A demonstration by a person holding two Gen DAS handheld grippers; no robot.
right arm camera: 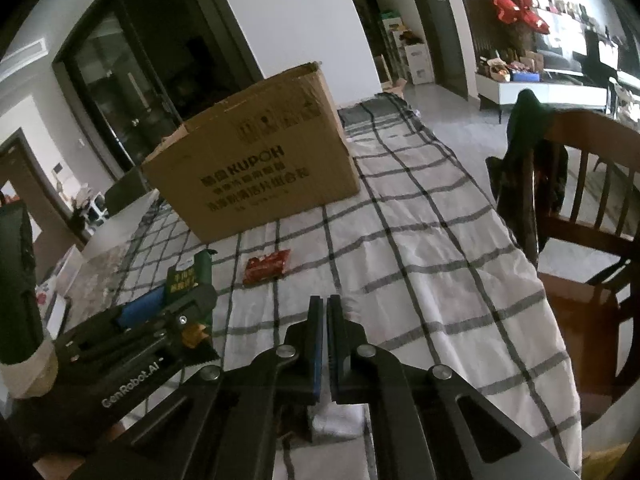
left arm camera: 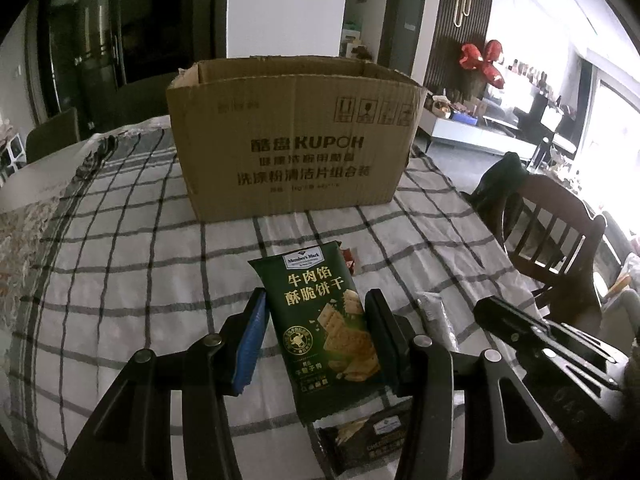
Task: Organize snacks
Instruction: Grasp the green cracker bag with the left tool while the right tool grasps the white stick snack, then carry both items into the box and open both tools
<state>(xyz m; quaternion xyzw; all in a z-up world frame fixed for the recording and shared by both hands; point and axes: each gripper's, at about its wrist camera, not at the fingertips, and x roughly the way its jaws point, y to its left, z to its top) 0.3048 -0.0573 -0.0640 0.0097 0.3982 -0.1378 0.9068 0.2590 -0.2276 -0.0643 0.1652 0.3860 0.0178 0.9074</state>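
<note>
My left gripper (left arm camera: 316, 304) is shut on a dark green cracker packet (left arm camera: 324, 320) and holds it upright above the checked tablecloth (left arm camera: 140, 248). It also shows in the right wrist view (right arm camera: 186, 280). An open cardboard box (left arm camera: 296, 136) stands further back on the table; it shows in the right wrist view too (right arm camera: 260, 160). A red snack packet (right arm camera: 266, 267) lies in front of the box. A dark cracker packet (left arm camera: 368, 440) lies under the left gripper. My right gripper (right arm camera: 325, 308) is shut and empty, low over the cloth.
A wooden chair (right arm camera: 580, 216) with a dark garment stands at the table's right edge. A silver wrapper (left arm camera: 434, 312) lies to the right of the left gripper. The right gripper's body (left arm camera: 540, 336) is at the right in the left wrist view.
</note>
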